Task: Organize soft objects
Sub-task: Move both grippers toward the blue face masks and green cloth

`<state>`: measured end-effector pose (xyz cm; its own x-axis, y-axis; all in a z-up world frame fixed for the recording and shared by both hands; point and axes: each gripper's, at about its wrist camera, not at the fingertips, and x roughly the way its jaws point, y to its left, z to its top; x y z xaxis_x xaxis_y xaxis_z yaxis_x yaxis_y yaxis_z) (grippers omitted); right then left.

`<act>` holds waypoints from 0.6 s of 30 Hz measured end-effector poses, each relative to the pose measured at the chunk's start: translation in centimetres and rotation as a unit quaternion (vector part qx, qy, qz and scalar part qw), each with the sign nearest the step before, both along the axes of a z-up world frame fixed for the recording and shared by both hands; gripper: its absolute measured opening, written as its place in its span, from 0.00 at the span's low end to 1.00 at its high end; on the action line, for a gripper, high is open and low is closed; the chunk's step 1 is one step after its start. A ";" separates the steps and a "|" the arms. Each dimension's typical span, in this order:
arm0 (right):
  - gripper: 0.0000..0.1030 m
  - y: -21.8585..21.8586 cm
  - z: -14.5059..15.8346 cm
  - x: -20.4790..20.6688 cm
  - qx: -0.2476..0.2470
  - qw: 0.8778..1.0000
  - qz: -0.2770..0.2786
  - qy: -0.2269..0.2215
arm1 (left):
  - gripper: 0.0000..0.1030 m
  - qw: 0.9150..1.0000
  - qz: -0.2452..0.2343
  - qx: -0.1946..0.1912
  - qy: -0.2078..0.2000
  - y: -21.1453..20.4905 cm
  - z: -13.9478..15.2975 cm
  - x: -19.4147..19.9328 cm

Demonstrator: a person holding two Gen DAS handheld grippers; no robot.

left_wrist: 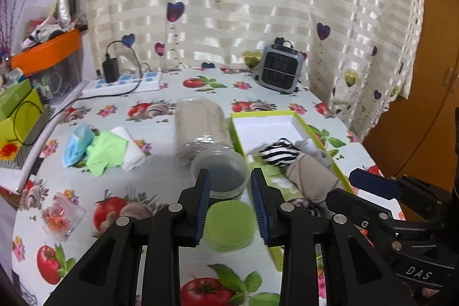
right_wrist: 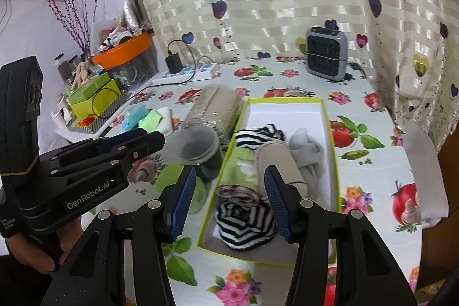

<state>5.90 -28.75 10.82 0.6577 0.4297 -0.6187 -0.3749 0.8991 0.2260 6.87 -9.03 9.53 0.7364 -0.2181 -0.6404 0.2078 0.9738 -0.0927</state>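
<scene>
The left claw point(left_wrist: 229, 202) is hanging part-open and empty; the right claw point(right_wrist: 229, 201) is gaping wide over the box point(right_wrist: 330, 134), its fingers hiding part of the striped sock point(right_wrist: 243, 220), perhaps rolled.

My two handheld black grippers with blue pads

My left gripper point(left_wrist: 229, 208) and right gripper point(right_wrist: 229, 202) have angular black plastic fingers, ribbed blue pads point(right_wrist: 182, 205) and round silver screws. White "GenRobot.AI" lettering marks the left one's side, and "DAS" marks the right one's body. My hand point(right_wrist: 40, 245) wears a black cuff.
</scene>
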 end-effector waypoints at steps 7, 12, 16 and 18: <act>0.50 1.0 -0.1 0.2 -0.002 1.000 0.011 0.000 | 0.34 1.000 0.030 -0.007 -0.001 2.2 -0.4 0.0; 0.50 1.9 -0.2 0.1 -0.006 1.000 0.019 -0.007 | 0.34 0.999 0.040 -0.014 0.008 3.6 -0.9 0.0; 0.50 3.0 0.0 -0.4 -0.015 0.999 0.034 -0.030 | 0.34 0.998 0.051 -0.021 0.024 5.0 -1.8 0.1; 0.50 3.5 0.1 -0.7 -0.020 0.998 0.037 -0.041 | 0.34 0.998 0.053 -0.029 0.029 5.9 -2.2 0.0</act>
<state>5.23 -25.20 10.96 0.6743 0.4552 -0.5814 -0.4566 0.8759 0.1561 6.82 -3.11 7.32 0.7200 -0.1793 -0.6704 0.0971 0.9826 -0.1585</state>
